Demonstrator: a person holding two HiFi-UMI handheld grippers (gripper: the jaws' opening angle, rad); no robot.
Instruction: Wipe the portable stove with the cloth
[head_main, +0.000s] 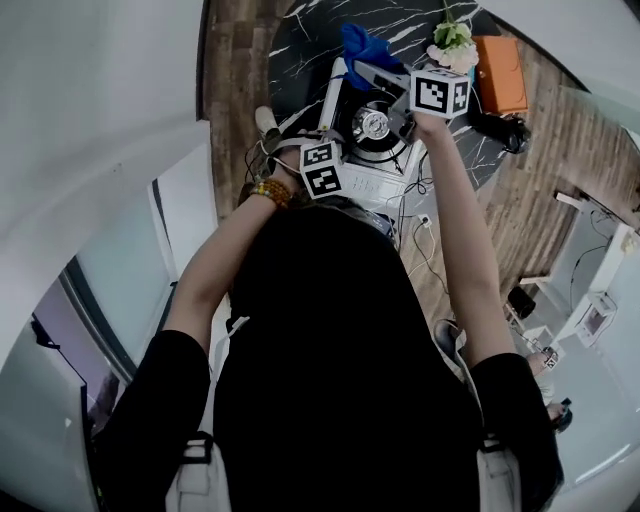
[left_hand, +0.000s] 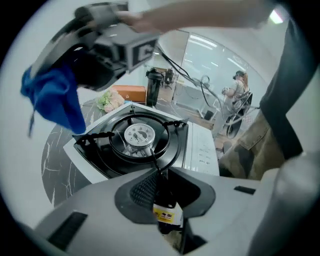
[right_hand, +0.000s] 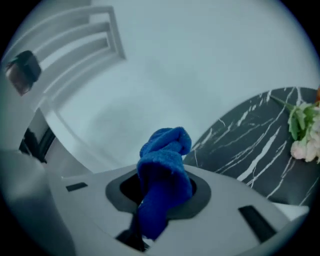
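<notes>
The white portable stove (head_main: 372, 150) stands on a round black marble table (head_main: 305, 45), and its burner (left_hand: 139, 135) and black pan support show in the left gripper view. My left gripper (left_hand: 162, 192) is low over the stove's near edge (head_main: 342, 150), its jaws a narrow gap apart. A thin prong of the pan support runs into that gap, and the pads do not press on it. My right gripper (right_hand: 160, 192) is shut on the blue cloth (right_hand: 165, 175). It holds the cloth (head_main: 363, 45) up in the air over the stove's far side, and the cloth (left_hand: 55, 100) hangs clear of the stove.
A bunch of pale flowers (head_main: 452, 42) and an orange box (head_main: 498, 72) sit on the table beyond the stove. A dark bottle-like object (left_hand: 152, 87) stands behind it. Cables (head_main: 420, 215) trail on the wooden floor. A person (left_hand: 239, 87) is far off.
</notes>
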